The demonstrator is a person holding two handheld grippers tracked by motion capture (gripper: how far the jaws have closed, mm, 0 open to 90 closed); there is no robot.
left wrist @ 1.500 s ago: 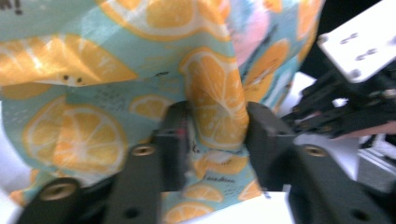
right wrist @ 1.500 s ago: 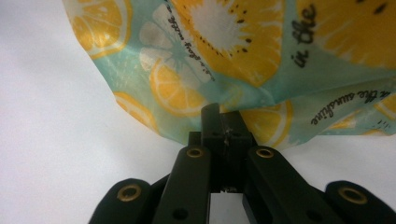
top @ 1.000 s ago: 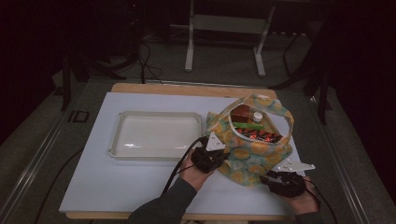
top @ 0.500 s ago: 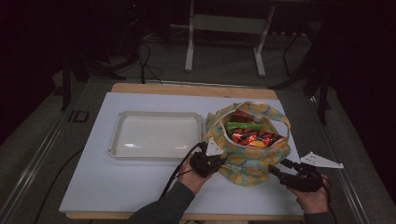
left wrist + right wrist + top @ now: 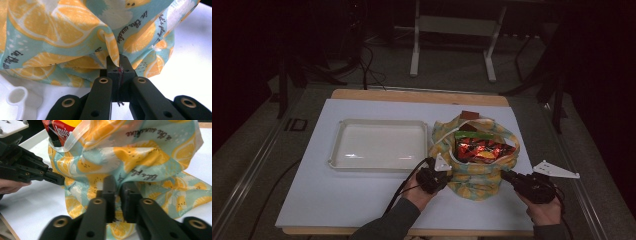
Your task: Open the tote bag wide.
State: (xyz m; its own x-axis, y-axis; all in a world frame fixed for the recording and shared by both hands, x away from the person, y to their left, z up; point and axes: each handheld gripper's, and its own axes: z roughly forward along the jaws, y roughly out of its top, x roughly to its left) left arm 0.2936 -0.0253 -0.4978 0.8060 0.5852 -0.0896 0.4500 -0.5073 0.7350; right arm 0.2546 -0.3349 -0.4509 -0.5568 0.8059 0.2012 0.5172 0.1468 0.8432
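The bag (image 5: 477, 165) stands near the front right of the table (image 5: 362, 200), just right of the white tray (image 5: 379, 145), its mouth open on a red packet (image 5: 482, 149). The left gripper (image 5: 439, 172) is clenched on a fold of the bag's left side; in the left gripper view the cloth is pinched between its jaws. The right gripper (image 5: 507, 176) meets the bag's right side; its jaws have just been closing, a narrow gap remains, and whether they grasp cloth cannot be told.
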